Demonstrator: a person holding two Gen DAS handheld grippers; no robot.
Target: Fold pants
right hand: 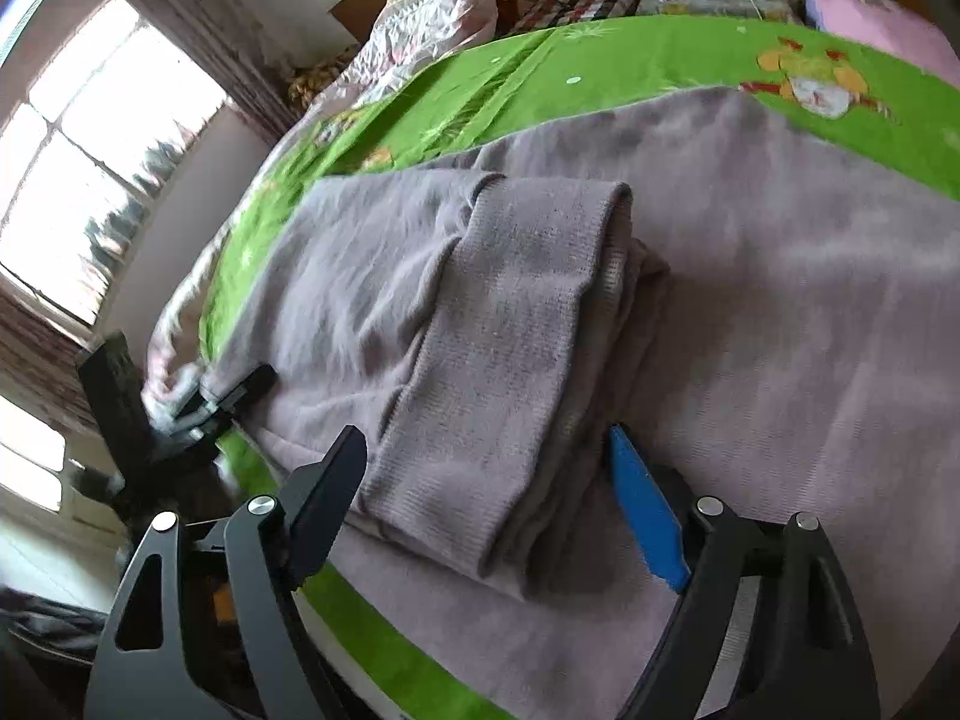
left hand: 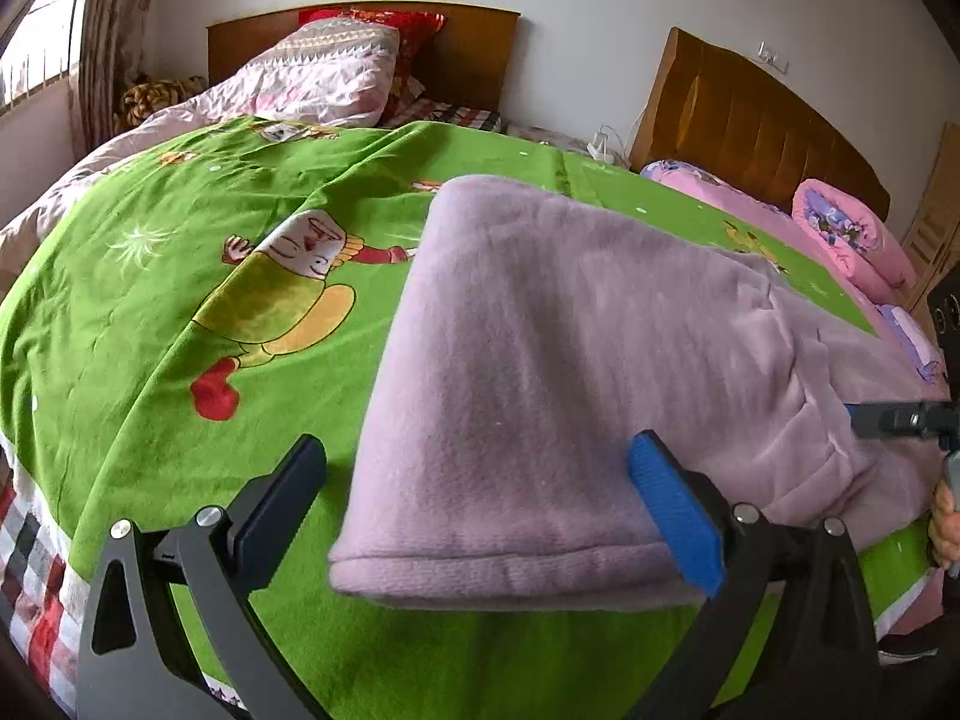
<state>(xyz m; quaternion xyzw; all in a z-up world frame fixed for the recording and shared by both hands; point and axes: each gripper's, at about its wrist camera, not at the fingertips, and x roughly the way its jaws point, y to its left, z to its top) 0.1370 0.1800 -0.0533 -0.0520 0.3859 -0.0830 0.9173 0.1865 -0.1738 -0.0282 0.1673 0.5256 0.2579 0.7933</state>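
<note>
Folded lilac pants [left hand: 600, 372] are spread on a green bedcover [left hand: 180, 312]; both the left gripper [left hand: 480, 504] and right gripper [right hand: 486, 492] are held wide, pillows [left hand: 336, 69] seen upper centre.

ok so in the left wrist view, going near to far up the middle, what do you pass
left gripper → pants → green blanket → pink quilt → red pillow → headboard
</note>
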